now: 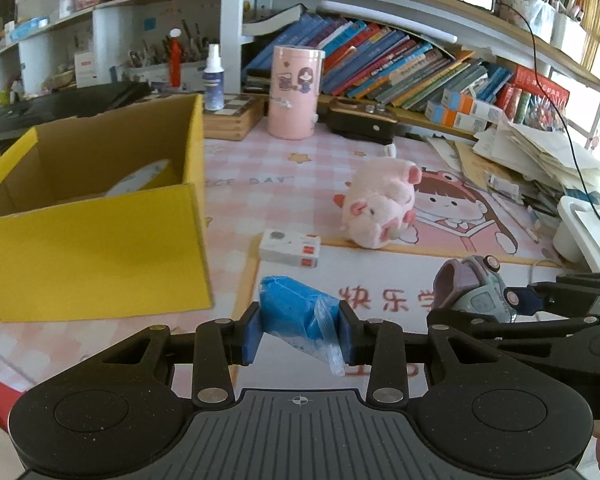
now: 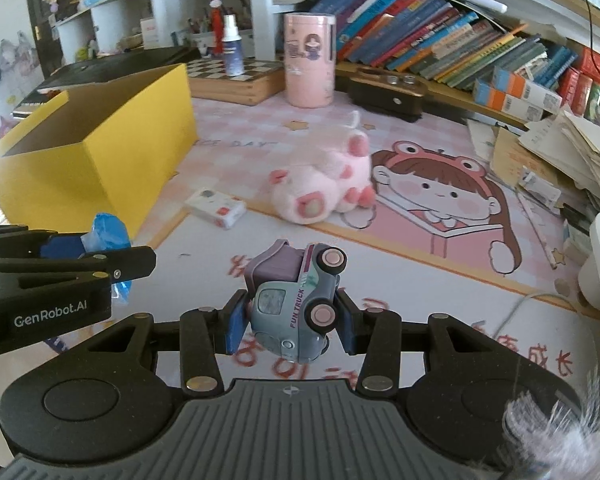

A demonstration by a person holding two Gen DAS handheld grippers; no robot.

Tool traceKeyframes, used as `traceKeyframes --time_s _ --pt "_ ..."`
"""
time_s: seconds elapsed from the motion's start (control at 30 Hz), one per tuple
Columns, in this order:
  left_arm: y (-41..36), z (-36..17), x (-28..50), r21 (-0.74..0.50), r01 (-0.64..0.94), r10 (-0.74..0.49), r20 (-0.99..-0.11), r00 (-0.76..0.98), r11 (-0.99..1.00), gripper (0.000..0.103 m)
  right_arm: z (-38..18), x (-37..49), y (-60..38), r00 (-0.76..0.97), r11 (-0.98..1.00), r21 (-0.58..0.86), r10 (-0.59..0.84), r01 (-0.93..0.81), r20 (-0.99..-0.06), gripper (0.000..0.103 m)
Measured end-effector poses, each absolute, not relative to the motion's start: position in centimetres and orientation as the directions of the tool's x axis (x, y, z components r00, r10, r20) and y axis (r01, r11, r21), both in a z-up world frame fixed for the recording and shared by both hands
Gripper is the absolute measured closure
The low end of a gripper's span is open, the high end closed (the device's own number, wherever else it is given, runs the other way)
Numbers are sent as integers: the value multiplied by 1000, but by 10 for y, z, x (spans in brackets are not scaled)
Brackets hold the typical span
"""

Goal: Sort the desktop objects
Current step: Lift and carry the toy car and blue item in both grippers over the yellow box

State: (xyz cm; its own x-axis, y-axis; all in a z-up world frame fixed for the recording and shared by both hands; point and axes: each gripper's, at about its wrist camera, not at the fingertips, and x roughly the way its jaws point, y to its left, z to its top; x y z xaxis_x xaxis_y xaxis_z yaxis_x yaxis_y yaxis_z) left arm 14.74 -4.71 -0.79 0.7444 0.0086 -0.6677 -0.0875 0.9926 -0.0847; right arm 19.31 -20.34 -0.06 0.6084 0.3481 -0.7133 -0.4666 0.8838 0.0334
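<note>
Left claw pinching blue packet, contents unclear

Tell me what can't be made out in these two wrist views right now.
- Yellow box contents: left wrist view shows only a pale curved shape; the near wall hides the rest. Right wrist view sees no interior.
- Blue bag: contents unreadable through plastic; in the right wrist view the left gripper covers most.
- Toy truck: underside hidden in both views.
- Plush pig: motion-blurred in the right wrist view.
</note>
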Motion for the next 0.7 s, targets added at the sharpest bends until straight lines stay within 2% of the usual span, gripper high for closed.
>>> traceKeyframes --time_s 0.7 --pt "36 -3 48 -100 -128 31 -660 751 987 67 5 92 -123 597 866 22 362 -499 -716 61"
